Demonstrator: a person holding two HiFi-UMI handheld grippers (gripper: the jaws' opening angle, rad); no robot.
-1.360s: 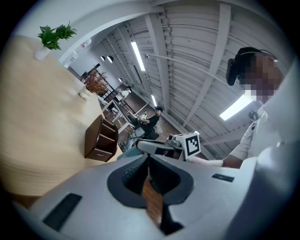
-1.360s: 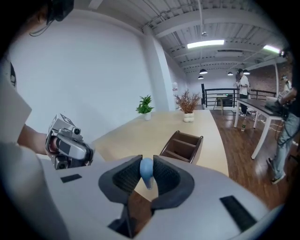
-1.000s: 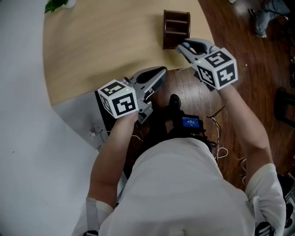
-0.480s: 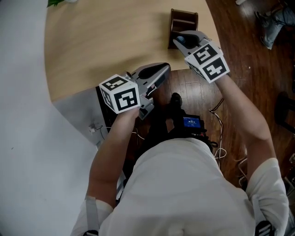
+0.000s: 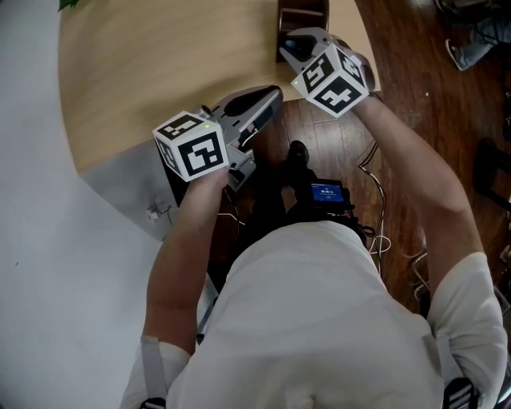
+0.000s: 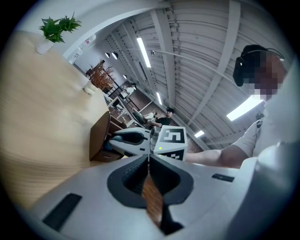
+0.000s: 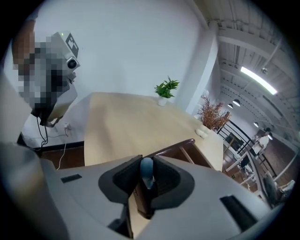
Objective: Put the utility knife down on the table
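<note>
A blue utility knife (image 7: 147,169) stands upright between the pads of my right gripper (image 7: 143,177), which is shut on it. In the head view the right gripper (image 5: 292,45) hangs over the near edge of the light wooden table (image 5: 160,72), right next to a dark wooden organiser box (image 5: 302,13). My left gripper (image 5: 270,97) is held at the table's edge, a little lower left of the right one. In the left gripper view its jaws (image 6: 149,159) meet with nothing between them. That view also shows the right gripper (image 6: 130,138) beside the box (image 6: 98,140).
A small potted plant (image 7: 165,91) stands at the table's far side. Below the table's edge is a dark wooden floor (image 5: 415,104) with cables and a device with a lit screen (image 5: 323,193). A white wall and floor lie to the left.
The right gripper has moved up and left in the head view, to the organiser box, and has rolled so its marker cube shows other faces. The left gripper has kept its place.
</note>
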